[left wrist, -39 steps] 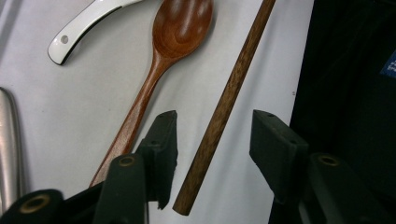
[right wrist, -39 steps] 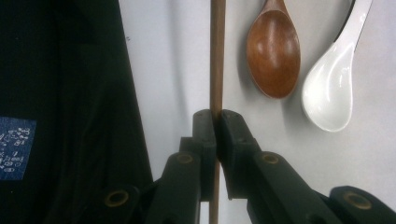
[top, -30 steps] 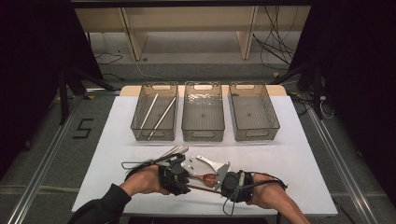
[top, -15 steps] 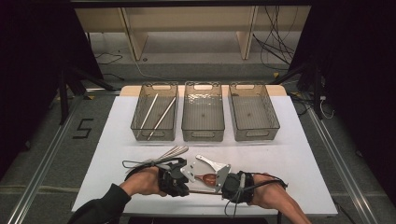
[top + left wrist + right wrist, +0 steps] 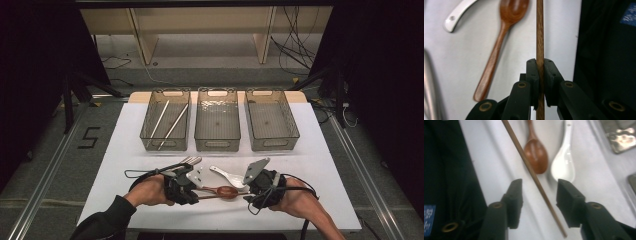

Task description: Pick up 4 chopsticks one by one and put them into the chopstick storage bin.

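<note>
Jaws on our left gripper [image 5: 541, 82] are clamped on the wooden chopstick [image 5: 539, 30], while our right gripper [image 5: 538, 202] has just been opening its jaws, which now stand apart with the stick passing untouched between them. We judge the handover done. At lower centre of the high view, the chopstick [image 5: 220, 194] hangs just over the counter [image 5: 330, 165], ready for 1 of the 3 bins [image 5: 166, 125].

Tight spot between both hands: wooden spoon [image 5: 223, 191], white spoon [image 5: 227, 175] and forks [image 5: 189, 161] crowd the near surface [image 5: 320, 200]. Plenty of bare room before the three bins [image 5: 217, 125], and on the right.
</note>
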The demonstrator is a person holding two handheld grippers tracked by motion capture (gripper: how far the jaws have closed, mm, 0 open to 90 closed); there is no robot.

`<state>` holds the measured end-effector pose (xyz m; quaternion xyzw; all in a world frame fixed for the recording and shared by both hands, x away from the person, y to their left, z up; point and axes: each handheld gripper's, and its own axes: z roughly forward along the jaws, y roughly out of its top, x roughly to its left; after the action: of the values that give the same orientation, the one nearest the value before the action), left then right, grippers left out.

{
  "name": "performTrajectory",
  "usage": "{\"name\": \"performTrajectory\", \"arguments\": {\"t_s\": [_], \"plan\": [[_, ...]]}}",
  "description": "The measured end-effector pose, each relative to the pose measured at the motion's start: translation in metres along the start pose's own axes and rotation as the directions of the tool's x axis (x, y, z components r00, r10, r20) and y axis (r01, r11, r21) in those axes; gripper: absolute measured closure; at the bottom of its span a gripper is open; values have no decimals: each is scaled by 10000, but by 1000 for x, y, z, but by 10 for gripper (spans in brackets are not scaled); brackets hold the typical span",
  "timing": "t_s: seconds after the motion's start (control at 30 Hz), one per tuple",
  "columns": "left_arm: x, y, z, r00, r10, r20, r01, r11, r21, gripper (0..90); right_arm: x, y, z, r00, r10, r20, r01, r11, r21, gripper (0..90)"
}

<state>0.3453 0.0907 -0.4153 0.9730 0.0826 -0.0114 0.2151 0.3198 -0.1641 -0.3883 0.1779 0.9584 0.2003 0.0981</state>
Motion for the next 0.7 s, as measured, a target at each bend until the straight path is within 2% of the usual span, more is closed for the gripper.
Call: {"name": "performTrajectory", "arguments": {"t_s": [0.13, 0.23, 0.3, 0.43, 0.57, 0.7], "plan": [[6, -4, -5, 9974, -544, -465, 539, 9985, -120, 832, -5, -3, -4, 9968, 574, 556, -549, 9975, -452, 438], [11, -8, -11, 9917, -1000, -807, 975, 9947, -335, 832, -8, -6, -6, 9906, 1112, 792, -1051, 9914, -776, 402], [14, -10, -14, 9878, -1219, -969, 1170, 9916, -544, 831, -10, -8, -8, 9835, 1502, 1007, -1380, 9833, -1190, 398], [21, -16, -23, 9758, -1783, -1265, 1671, 9814, -940, 831, -13, -13, -10, 9731, 2060, 1034, -1855, 9662, -1787, 383], [28, -22, -30, 9576, -2335, -1690, 2099, 9667, -1462, 831, -15, -18, -9, 9614, 2549, 1037, -2273, 9481, -2225, 346], [34, -28, -36, 9407, -2775, -1950, 2436, 9529, -1806, 831, -17, -23, -5, 9496, 2925, 1123, -2596, 9352, -2410, 325]]}}
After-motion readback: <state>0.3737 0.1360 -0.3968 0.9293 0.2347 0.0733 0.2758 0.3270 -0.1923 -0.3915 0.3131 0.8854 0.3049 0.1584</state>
